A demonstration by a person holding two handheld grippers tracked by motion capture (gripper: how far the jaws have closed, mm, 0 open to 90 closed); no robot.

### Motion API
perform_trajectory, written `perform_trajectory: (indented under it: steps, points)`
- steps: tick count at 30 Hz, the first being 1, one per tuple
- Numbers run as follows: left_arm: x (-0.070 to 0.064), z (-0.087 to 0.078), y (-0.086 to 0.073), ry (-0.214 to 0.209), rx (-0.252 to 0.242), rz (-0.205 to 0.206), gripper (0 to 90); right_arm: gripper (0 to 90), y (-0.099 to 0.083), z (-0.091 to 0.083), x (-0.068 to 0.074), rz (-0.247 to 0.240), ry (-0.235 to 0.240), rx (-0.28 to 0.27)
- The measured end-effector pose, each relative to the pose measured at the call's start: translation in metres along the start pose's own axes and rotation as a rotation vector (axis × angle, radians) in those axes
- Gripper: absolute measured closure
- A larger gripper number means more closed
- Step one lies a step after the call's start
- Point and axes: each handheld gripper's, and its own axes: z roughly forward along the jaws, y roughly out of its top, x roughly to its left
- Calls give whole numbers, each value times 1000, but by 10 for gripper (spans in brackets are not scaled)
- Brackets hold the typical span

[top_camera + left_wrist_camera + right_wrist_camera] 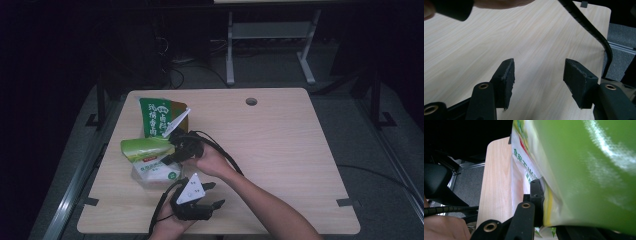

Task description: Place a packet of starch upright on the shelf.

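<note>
The right gripper [172, 150] sits near the middle-left of the light wood table [280, 150], its jaws closed on the edge of a light green bag [145, 147]; in the right gripper view the one jaw that can be seen presses flat against the bag's [586, 170] yellow-and-white seam, w/ the glossy green film bulging right over it (the other jaw is hidden behind the bag). Just beyond that jaw a white pouch w/ green print [520, 170] shows green Chinese characters, partly cut off, so not readable in full. From the high view the same white pouch [155, 172] lies directly under and beside the right gripper, touching the light green bag, w/ a small red strip and green label text too small to read. Past the gripper tips, farther up the table, a dark green bag [157, 117] carries large white Chinese characters in two columns, approx. legible as a brand block but too blurred to spell out; its brownish side is just beside the gripper's grey plate. The left gripper [210, 195] rests near the table's near edge, close below the right forearm, jaws wide apart and holding nothing; in the left gripper view its gripper [537, 75] frames only bare wood between the pads, and the right gripper's cable [589, 27] curves across ahead of it.
</note>
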Motion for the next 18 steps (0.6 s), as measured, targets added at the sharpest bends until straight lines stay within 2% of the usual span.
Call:
perform_trajectory:
  steps: [8,10,18]
  points:
    - [3,1,0,16,11,-11,394,736,-6,-12,-3,12,0,-36]
    - [4,2,-1,19,14,-14,387,722,-9,-19,-5,29,-1,-51]
    - [7,3,0,31,12,-21,369,619,-18,-43,-8,34,-16,-81]
